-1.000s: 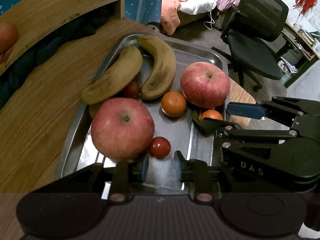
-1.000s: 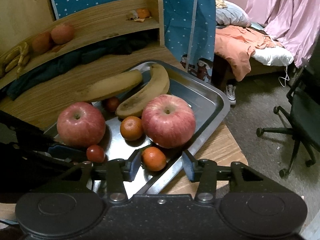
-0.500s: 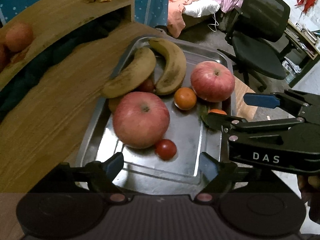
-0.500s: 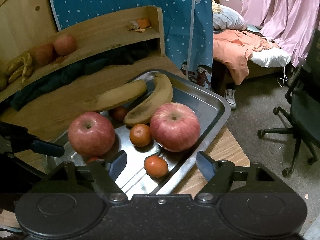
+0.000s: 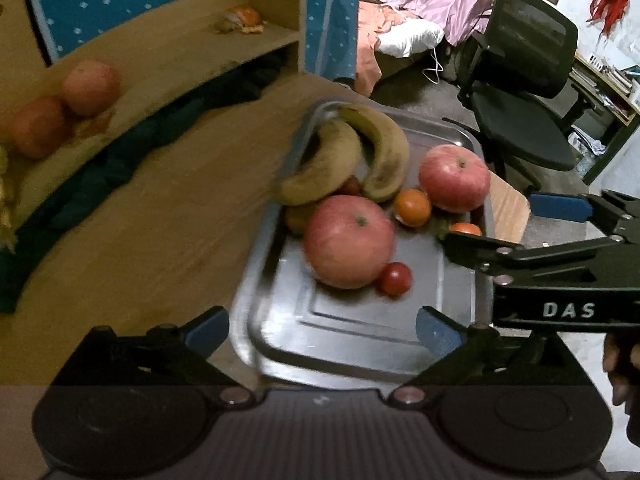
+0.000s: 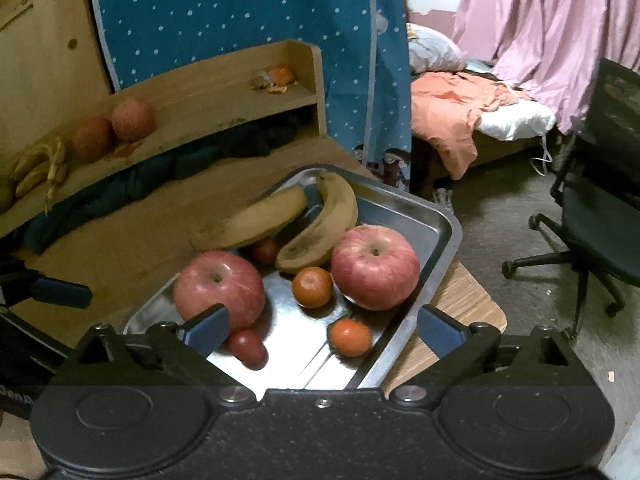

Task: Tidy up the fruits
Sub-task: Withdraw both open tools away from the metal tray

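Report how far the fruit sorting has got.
Done: the metal tray holds two bananas, two apples, oranges and tomatoes. In hand: nothing; the left gripper and right gripper are both open and empty. Left: the apples and bananas on the wooden shelf.

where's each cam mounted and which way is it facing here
Left wrist: on the left gripper, open, looking along the metal tray; the right gripper enters from the right.
Right wrist: on the right gripper, open, facing the tray's corner; a left gripper finger shows at left.
Shared: two apples, two bananas, shelf, office chair.
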{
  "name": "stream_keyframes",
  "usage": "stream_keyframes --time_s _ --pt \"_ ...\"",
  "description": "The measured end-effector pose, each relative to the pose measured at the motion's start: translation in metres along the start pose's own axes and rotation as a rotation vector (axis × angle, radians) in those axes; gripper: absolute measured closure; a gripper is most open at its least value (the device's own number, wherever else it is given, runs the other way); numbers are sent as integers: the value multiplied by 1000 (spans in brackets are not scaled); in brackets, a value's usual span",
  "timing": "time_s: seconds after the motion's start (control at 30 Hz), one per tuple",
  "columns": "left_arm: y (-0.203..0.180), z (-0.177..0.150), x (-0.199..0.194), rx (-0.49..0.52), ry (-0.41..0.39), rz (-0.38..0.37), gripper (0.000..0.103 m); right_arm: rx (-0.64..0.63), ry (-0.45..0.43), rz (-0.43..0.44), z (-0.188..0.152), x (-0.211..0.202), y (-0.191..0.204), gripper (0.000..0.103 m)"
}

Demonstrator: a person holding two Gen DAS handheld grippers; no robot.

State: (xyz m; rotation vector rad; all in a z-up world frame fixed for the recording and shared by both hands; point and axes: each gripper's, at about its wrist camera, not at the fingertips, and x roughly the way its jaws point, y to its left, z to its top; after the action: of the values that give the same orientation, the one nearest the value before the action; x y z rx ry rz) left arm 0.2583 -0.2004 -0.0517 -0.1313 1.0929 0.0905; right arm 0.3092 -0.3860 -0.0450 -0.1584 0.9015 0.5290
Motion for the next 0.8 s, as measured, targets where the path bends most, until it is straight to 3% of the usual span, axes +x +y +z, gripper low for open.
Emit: stream_keyframes --time_s 0.43,0.8 --pt "56 -15 -40 31 -89 36 0 80 -104 -134 -4 -34 51 1" --pt "104 -40 -78 17 -174 43 0 75 -168 -221 -28 -77 119 1"
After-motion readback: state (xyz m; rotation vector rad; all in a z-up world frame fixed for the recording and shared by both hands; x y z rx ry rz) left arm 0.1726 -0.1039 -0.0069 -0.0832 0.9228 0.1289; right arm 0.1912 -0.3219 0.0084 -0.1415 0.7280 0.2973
